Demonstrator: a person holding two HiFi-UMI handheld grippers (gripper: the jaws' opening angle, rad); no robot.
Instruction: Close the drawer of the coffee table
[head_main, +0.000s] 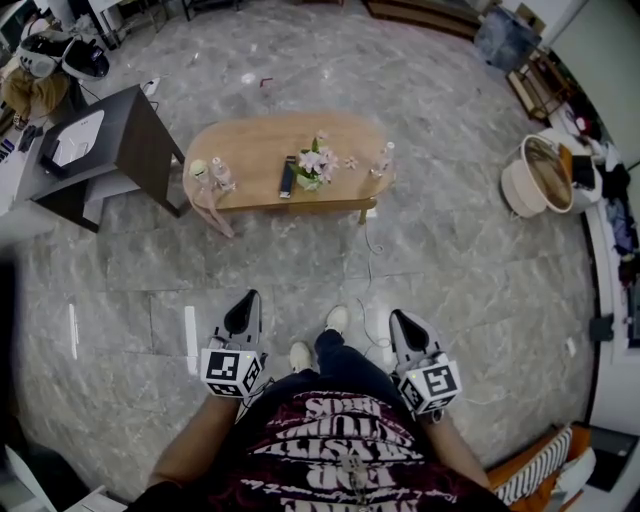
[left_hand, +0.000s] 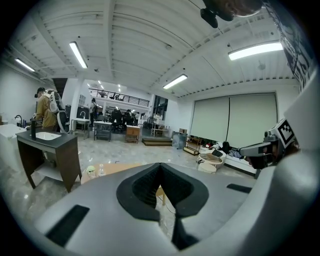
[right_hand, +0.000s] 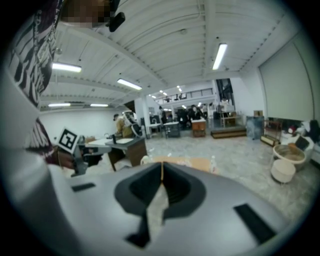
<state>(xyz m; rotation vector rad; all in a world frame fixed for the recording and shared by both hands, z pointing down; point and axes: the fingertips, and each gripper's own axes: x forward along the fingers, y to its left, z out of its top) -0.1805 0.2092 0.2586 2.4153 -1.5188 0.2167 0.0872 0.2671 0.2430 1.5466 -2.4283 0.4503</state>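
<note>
An oval wooden coffee table (head_main: 262, 150) stands on the marble floor ahead of me, well beyond both grippers. On it are a flower pot (head_main: 312, 168), a dark remote (head_main: 288, 177) and small bottles. A pale wooden part (head_main: 212, 208) juts out under its left end; I cannot tell whether this is the drawer. My left gripper (head_main: 247, 300) and right gripper (head_main: 398, 316) are held low in front of the person's body, both shut and empty. The table's top shows past the closed jaws in the left gripper view (left_hand: 117, 169) and in the right gripper view (right_hand: 192, 164).
A dark desk (head_main: 125, 135) stands left of the table. At the right are a round basket (head_main: 540, 175) and a cluttered edge. A thin cable (head_main: 370, 262) runs over the floor from the table toward the person's shoes (head_main: 336, 319). A person (left_hand: 46, 111) stands far off.
</note>
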